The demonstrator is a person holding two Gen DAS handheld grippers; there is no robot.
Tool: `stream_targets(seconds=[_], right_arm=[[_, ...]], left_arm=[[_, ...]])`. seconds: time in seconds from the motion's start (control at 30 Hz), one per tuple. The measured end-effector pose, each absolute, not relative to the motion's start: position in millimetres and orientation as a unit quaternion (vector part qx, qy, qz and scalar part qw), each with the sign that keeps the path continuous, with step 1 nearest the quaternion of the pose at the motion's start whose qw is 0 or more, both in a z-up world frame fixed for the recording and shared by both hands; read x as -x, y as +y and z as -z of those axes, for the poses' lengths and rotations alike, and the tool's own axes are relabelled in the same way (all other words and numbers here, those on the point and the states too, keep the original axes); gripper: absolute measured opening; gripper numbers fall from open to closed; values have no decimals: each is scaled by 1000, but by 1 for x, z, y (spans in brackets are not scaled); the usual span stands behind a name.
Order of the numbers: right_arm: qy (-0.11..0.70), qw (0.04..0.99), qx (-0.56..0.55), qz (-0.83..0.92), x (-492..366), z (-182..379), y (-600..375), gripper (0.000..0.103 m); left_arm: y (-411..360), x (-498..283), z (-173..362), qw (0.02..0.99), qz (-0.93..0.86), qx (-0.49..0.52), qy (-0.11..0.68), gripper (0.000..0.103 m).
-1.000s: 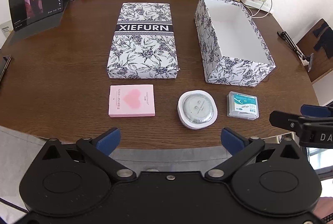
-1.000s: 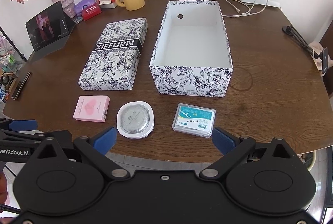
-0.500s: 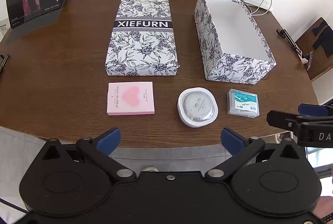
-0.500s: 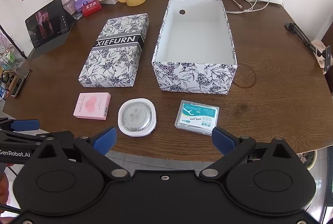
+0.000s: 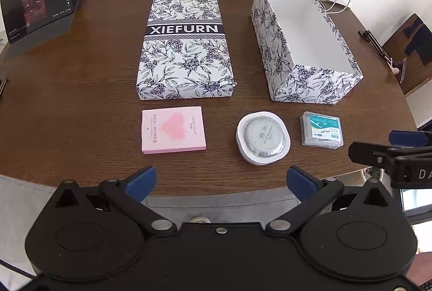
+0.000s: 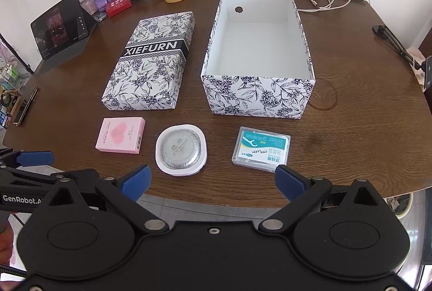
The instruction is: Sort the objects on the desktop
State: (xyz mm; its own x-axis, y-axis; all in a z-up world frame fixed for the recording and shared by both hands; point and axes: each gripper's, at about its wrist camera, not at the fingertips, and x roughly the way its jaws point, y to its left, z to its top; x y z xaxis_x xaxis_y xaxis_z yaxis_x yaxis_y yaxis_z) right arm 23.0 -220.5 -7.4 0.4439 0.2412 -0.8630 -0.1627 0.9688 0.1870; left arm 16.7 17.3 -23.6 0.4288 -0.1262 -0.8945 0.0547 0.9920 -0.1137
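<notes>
Both grippers have been brought nearer the table edge; left gripper (image 5: 220,179) and right gripper (image 6: 213,179) are held wide apart, empty. Pink box (image 5: 173,129), round case (image 5: 263,137) and floss pack (image 6: 261,149) are laid in a row before the open box (image 6: 259,47). Label print is unreadable.

"XIEFURN" on lid (image 5: 185,47) (floral)

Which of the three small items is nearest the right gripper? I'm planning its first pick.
The clear floss-pick case: it lies beside the right gripper, touching nothing; the pink box lies farthest left.
</notes>
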Motion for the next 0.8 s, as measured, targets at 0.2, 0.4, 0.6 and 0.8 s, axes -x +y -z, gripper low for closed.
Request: stream_targets(seconds=[0.2, 0.4, 0.6, 0.8], right_arm=[[517, 847, -41, -117, -24, 9, -219, 100], [518, 847, -41, -111, -27, 10, -215, 100], [520, 846, -42, -107, -29, 11, -212, 100], [523, 845, -42, -107, -32, 13, -211, 100]], left_arm=[[20, -19, 27, 843, 59, 27, 534, 103], [23, -23, 28, 842, 64, 26, 535, 103], [25, -26, 30, 841, 68, 29, 536, 103], [27, -28, 30, 840, 67, 31, 537, 103]])
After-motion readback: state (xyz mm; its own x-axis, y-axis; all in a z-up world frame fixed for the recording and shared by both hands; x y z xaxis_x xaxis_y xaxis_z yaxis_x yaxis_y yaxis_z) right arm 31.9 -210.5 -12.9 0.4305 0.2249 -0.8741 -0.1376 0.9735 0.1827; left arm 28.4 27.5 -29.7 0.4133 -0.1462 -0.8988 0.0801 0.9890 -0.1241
